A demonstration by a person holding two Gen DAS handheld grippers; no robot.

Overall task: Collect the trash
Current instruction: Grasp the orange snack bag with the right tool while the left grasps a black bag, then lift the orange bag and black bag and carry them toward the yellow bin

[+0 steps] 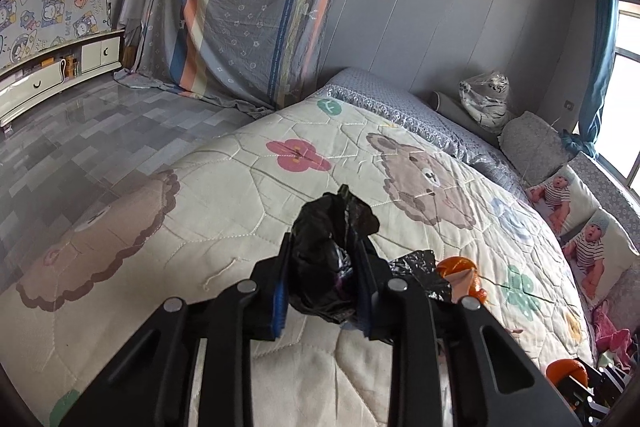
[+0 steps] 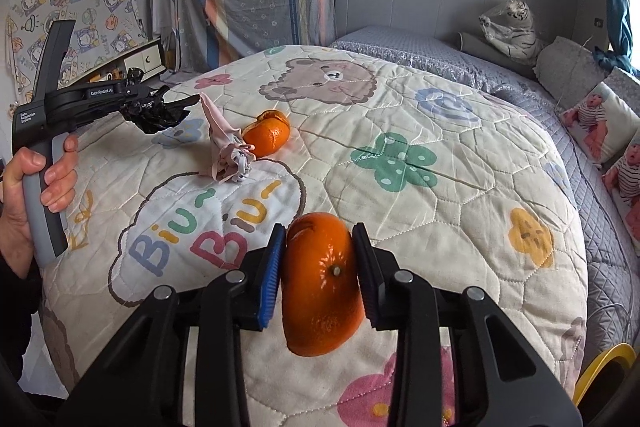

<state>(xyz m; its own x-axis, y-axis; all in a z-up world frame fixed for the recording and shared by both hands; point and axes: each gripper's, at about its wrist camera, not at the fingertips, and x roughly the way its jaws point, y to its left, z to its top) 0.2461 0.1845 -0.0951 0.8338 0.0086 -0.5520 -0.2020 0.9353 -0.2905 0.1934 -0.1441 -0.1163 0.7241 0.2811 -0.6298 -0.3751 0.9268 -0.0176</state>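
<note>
A cartoon-print quilt (image 2: 440,155) is covering the bed and lying beneath both pairs of fingers. Out beyond the right gripper's tips, at the far edge of the bed, a plastic-wrapped tiger toy (image 2: 510,27) is leaning against the wall.

The right gripper (image 2: 320,267) is clamping an orange peel (image 2: 320,287), its pads pressing on both sides of the rind, which is bulging out ahead of the tips and behind them. The left gripper (image 1: 322,263) is pinching a crumpled black plastic bag (image 1: 330,247), with the bag's loose end sticking up past the fingertips.

Ahead and to the left of the right fingers, a second orange peel (image 2: 268,135) is lying on the quilt, touching a crumpled pink wrapper (image 2: 226,151) just beside it. A hand (image 2: 36,183) is gripping the left gripper's grey handle.
</note>
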